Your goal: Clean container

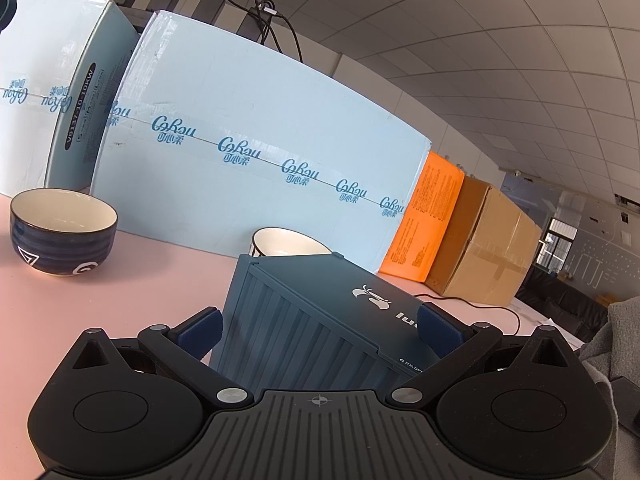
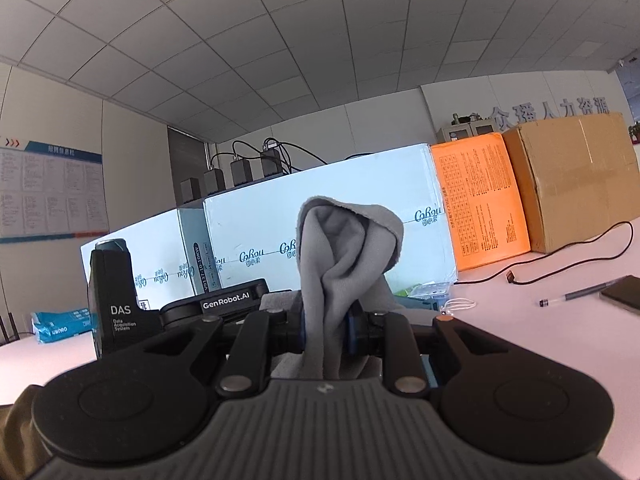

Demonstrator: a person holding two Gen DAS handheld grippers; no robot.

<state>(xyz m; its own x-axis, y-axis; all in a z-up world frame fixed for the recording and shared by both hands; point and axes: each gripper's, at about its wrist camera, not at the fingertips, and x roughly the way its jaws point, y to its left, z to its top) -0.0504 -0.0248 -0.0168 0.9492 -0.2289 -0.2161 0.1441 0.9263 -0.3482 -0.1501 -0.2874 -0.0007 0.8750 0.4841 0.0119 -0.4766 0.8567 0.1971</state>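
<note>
Tilting between left tongs (image 1: 320, 330), blue container (image 1: 316, 320), right tongs (image 2: 326, 330) pinching grey cloth (image 2: 340, 256)

Container (image 1: 320, 320) tilted on the table (image 1: 160, 280), clamped between the left gripper (image 1: 320, 326) pads. Bowl (image 1: 64, 232) well to its left; second bowl (image 1: 286, 242) just behind it, partly hidden. Row of boxes (image 1: 260, 140) along the table's back edge, adapters (image 2: 236, 172) on top. Cloth (image 2: 340, 264) pinched upright in the right gripper (image 2: 326, 330). Pen (image 2: 576, 294) and cable (image 2: 560, 264) lie to the right.
</note>
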